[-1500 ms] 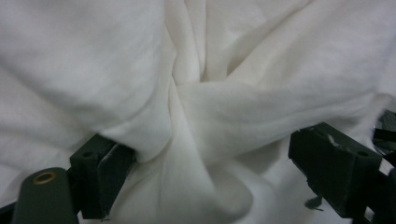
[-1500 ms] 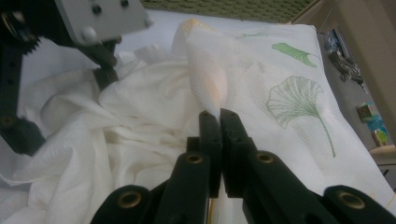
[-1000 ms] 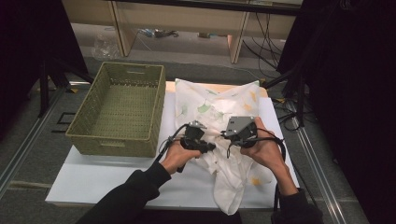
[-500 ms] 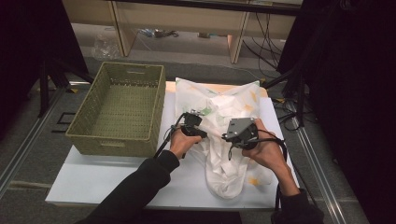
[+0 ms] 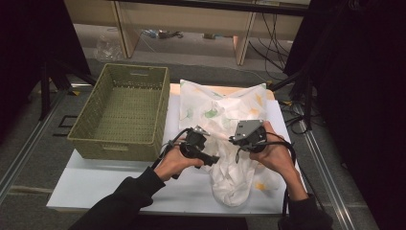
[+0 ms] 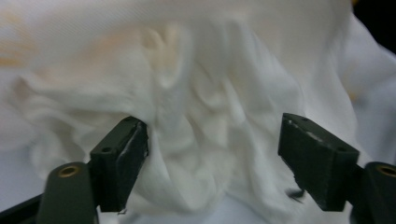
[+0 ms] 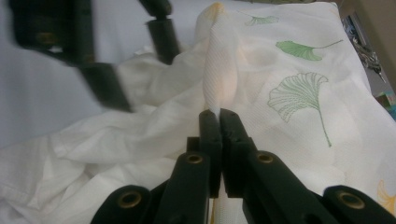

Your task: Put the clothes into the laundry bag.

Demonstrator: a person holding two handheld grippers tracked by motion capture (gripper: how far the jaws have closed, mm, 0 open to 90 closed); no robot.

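A white cloth [image 5: 225,108] printed with green and yellow leaves lies crumpled on the white board. My left gripper [image 5: 213,159] rests at its left side. In the left gripper view the jaws [image 6: 215,154] stand wide apart; they have just been opening. Wrinkled cloth [image 6: 201,93] lies between them without being pressed. My right gripper [image 5: 238,143] is over the cloth's middle. Its jaws [image 7: 218,116] are shut on a raised fold of the cloth [image 7: 219,70]. The left gripper [image 7: 126,60] shows blurred beyond that fold.
A woven green basket [image 5: 122,110] stands empty at the left, touching the cloth's board. The white board [image 5: 119,184] has bare room in front of the basket. Cables [image 5: 292,115] trail off the right edge; shelving stands behind the table.
The left gripper moved away across the cloth, then came back toward the person. The cloth's near end now lies more bunched. The right gripper has stayed put.
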